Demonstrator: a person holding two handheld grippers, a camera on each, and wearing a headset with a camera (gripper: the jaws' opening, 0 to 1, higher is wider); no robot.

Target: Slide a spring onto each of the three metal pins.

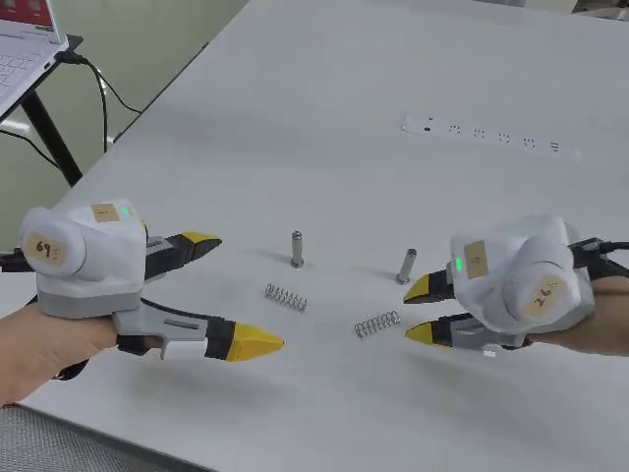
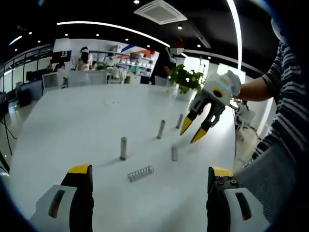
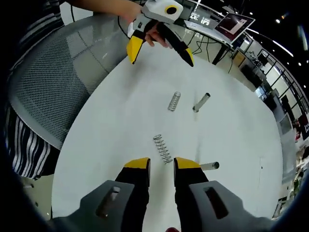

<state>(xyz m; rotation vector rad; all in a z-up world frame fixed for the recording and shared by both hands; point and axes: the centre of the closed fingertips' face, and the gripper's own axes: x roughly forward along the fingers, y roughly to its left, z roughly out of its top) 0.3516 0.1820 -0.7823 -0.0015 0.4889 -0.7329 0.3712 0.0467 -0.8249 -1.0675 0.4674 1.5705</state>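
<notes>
Two metal pins (image 1: 297, 249) (image 1: 406, 265) stand upright on the white table (image 1: 324, 118). One spring (image 1: 285, 296) lies in front of the left pin, another spring (image 1: 377, 324) lies below the right pin. My left gripper (image 1: 229, 291) is wide open, level with the first spring (image 2: 140, 173), nothing between its jaws. My right gripper (image 1: 420, 312) is open with a narrow gap, its tips just right of the second spring (image 3: 162, 148). In the left gripper view a pin (image 2: 123, 147) stands past the spring, and the right gripper (image 2: 191, 135) hovers beyond.
A white power strip (image 1: 491, 136) lies at the far right of the table. A laptop (image 1: 25, 44) on a stand sits off the table's left edge. The left gripper (image 3: 161, 57) appears across the table in the right gripper view, with a mesh chair (image 3: 53, 87) beside the table.
</notes>
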